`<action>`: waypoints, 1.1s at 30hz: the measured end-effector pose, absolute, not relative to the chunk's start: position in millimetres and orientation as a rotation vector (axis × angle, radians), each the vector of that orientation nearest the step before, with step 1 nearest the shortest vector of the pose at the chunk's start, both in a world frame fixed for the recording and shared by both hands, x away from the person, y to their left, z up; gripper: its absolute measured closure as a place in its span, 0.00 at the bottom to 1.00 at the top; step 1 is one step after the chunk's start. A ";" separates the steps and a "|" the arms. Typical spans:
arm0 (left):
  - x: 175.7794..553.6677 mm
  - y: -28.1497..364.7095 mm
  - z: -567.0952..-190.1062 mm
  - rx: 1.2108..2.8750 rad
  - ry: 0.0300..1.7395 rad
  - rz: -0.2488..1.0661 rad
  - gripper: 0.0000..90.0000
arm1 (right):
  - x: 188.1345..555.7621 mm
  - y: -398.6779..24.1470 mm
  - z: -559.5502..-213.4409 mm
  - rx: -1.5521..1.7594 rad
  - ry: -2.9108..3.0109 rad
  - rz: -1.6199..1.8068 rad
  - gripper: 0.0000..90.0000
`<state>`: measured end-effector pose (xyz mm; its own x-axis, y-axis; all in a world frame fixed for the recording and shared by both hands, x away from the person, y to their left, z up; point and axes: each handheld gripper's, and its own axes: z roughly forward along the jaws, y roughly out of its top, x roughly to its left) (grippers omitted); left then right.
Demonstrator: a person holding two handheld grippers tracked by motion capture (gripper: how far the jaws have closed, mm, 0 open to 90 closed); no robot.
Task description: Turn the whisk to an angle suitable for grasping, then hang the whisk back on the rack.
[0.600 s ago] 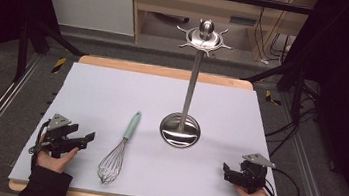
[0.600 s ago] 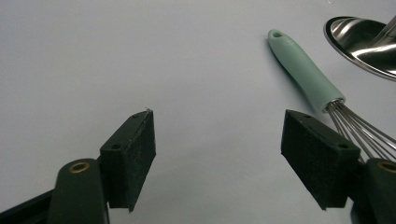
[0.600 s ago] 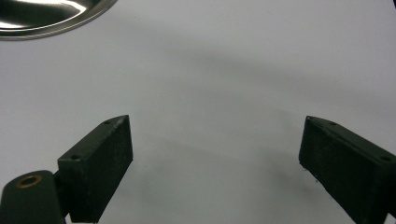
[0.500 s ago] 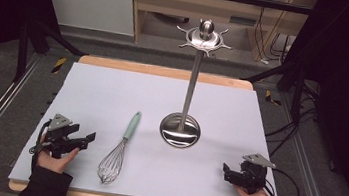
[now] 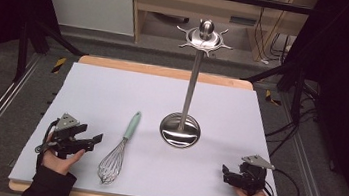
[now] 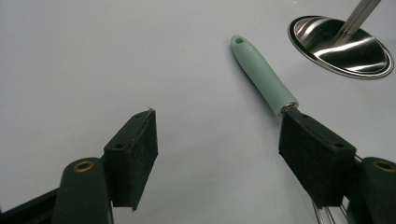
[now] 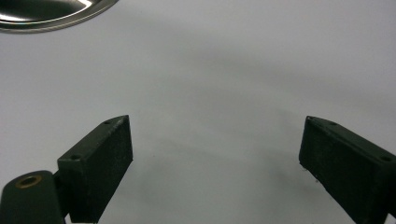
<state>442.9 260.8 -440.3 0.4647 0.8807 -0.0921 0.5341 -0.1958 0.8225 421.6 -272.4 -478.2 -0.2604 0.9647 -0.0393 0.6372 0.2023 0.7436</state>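
Note:
A wire whisk (image 5: 120, 149) with a mint-green handle (image 6: 264, 75) lies on the white table cover, wires toward the front edge. Right of it stands a steel utensil stand: a round base (image 5: 179, 130), a tall pole (image 5: 192, 82) and a hooked crown (image 5: 204, 36). My left gripper (image 5: 91, 139) rests at the front left, just left of the whisk, jaws open and empty; in the left gripper view (image 6: 217, 144) its right jaw sits beside the handle's metal collar. My right gripper (image 5: 225, 173) lies at the front right, open with nothing between its jaws (image 7: 215, 165).
The white cover (image 5: 113, 90) lies on a wooden table whose edge (image 5: 165, 71) shows at the back. Metal rails run along both sides on the floor. Cabinets and cables stand behind the table. The stand's base rim (image 7: 56, 14) shows at the top left of the right gripper view.

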 end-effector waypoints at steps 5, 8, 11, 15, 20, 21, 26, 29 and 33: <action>444.3 254.3 -437.5 1.887 1.170 0.507 0.31 | 420.5 -273.8 -477.3 1.491 1.965 0.851 0.11; 446.5 247.0 -432.1 1.896 1.159 0.500 0.30 | 420.3 -274.0 -477.5 1.490 1.960 0.849 0.11; 448.3 240.8 -427.0 1.903 1.143 0.495 0.30 | 420.7 -272.6 -477.9 1.493 1.969 0.845 0.11; 450.2 233.9 -422.5 1.917 1.125 0.485 0.30 | 420.8 -271.4 -478.3 1.494 1.971 0.844 0.11; 456.5 218.9 -416.5 1.947 1.092 0.472 0.29 | 421.0 -271.6 -478.0 1.494 1.973 0.844 0.11; 456.5 218.9 -416.5 1.947 1.092 0.472 0.29 | 421.0 -271.6 -478.0 1.494 1.973 0.844 0.11; 461.2 206.8 -406.7 1.979 1.058 0.474 0.29 | 420.6 -271.9 -477.6 1.485 1.975 0.836 0.11; 463.0 203.8 -403.3 1.984 1.053 0.475 0.29 | 420.6 -271.5 -477.6 1.492 1.972 0.842 0.11; 467.8 197.1 -397.7 2.018 1.054 0.487 0.30 | 420.4 -271.5 -477.5 1.485 1.976 0.841 0.11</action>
<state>467.8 197.1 -397.7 0.5806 0.8139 -0.0233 0.5101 -0.3412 0.7896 420.4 -271.5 -477.5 -0.2599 0.9647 -0.0420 0.6387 0.2044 0.7418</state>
